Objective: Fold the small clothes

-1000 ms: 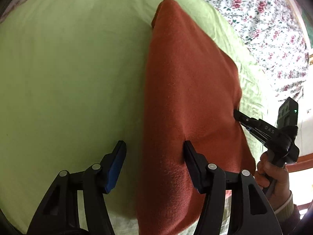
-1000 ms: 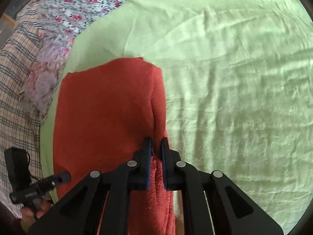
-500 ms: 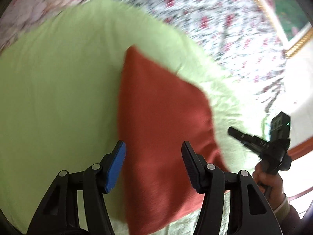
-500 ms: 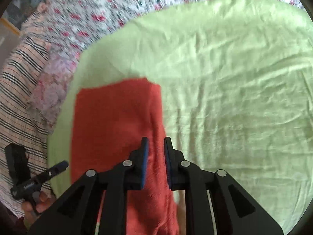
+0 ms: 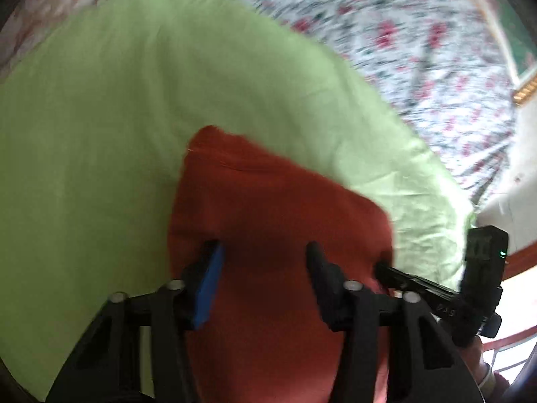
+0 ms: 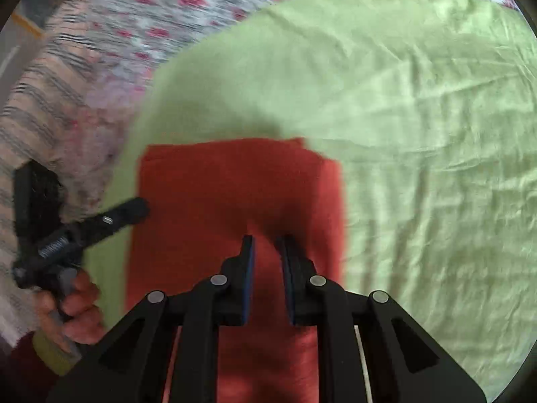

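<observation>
Spread over a floral bed, green sheet carries the folded red cloth; left tongs closing empty above it, right tongs nearly shut, cloth apparently between.

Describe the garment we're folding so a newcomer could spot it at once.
Start from the wide light-green sheet spread over the flowered bedcover. Near the sheet's edge lies the rust-red cloth, folded into a narrow rectangle. It is the only solid dark-red piece; everything around it is pale green, flowered or striped.
</observation>
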A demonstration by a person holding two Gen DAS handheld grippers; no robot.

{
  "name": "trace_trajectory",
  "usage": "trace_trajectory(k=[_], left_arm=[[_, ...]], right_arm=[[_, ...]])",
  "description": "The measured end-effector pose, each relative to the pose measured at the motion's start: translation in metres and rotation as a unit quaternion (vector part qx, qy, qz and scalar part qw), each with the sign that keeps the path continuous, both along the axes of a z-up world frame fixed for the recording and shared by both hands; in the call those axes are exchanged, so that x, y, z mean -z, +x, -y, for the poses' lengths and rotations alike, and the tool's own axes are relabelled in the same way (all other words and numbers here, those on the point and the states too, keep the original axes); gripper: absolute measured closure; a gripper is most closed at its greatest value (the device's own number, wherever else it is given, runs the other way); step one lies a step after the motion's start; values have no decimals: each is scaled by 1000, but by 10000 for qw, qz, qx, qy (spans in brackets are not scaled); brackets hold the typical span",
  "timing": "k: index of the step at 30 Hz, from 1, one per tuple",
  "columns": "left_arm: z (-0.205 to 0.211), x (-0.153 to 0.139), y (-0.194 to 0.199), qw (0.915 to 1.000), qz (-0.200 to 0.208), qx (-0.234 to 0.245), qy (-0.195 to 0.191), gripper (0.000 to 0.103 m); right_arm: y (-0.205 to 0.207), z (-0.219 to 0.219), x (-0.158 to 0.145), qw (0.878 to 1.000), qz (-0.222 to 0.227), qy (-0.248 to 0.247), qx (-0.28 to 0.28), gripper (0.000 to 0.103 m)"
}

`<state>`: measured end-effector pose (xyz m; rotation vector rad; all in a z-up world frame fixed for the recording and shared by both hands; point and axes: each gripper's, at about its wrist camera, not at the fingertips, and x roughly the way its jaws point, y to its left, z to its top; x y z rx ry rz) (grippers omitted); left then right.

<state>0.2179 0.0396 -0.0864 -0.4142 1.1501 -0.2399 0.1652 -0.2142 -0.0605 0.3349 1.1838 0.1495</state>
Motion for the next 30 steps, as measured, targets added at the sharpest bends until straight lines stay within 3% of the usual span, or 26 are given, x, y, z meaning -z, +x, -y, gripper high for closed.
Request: trace_trajectory(k=[1, 6, 12, 17, 21, 23, 30], left_arm=[[0, 10, 3, 9999, -126, 9, 95, 66], [-2, 0, -10, 10000, 7, -21, 85, 66], [5, -33, -85, 9982, 318, 385, -337, 65], [27, -35, -154, 9937, 275, 970, -497, 64], [37, -9, -188, 9929, -30, 1162, -248, 64], [34, 0, -200, 9933, -88, 1099, -344, 65], [40, 6, -203, 9932, -24, 1111, -341, 66]], right_arm=[[3, 5, 7, 10000, -55, -9, 41, 103], [7, 12, 7, 9999, -35, 59, 78, 103], [-27, 16, -21, 9996, 94, 278, 49, 99], [-85, 4, -39, 9983, 97, 461, -349, 99], [-128, 1, -22, 9991, -198, 11, -386, 99], [-139, 10, -4, 9991, -393, 44, -183, 100], [-144, 7, 5, 9996, -285, -41, 46, 101]])
